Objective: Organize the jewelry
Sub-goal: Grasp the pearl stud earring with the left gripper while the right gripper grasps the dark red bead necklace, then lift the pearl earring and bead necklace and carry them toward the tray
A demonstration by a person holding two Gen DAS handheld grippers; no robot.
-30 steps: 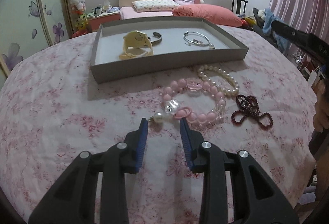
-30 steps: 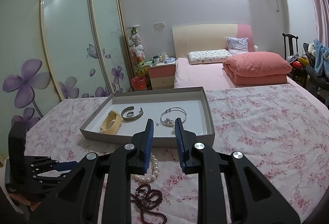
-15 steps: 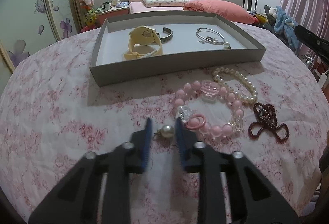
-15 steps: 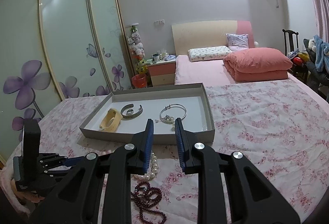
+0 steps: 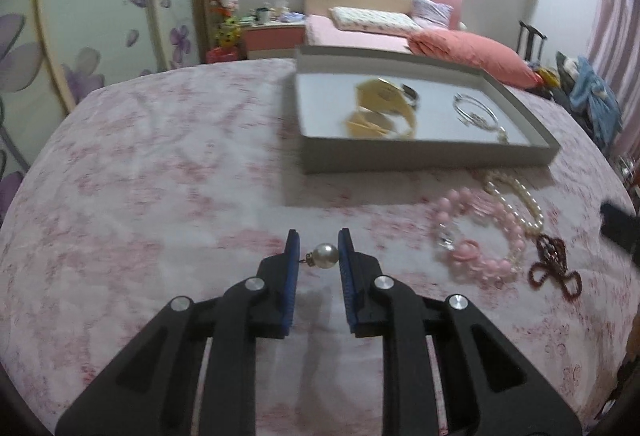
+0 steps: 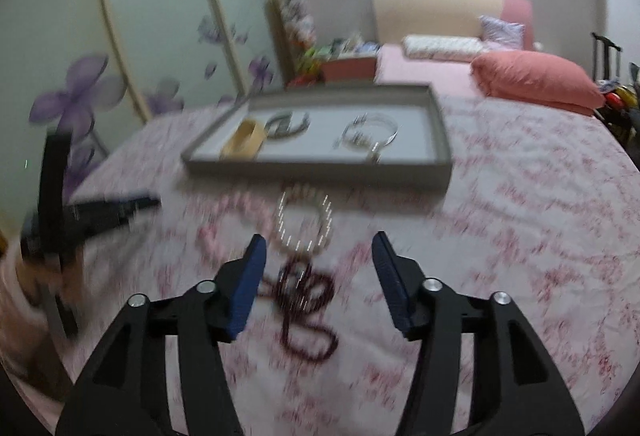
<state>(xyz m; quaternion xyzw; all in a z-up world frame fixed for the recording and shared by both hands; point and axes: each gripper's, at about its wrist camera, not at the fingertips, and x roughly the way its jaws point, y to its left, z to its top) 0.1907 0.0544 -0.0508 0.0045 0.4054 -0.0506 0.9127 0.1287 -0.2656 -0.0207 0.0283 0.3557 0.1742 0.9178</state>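
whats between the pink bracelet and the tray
Only bare floral cloth lies between the pink bracelet and the tray, in the left wrist view.

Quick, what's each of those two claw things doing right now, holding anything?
Left gripper: closed on a pearl earring, pinched between its blue pads.
Right gripper: open wide, holding nothing, above the dark red bead bracelet.

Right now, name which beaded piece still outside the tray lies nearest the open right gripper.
The dark red beaded piece: it lies right ahead of the right gripper, while the white pearl bracelet and pink bead bracelet sit farther toward the tray.
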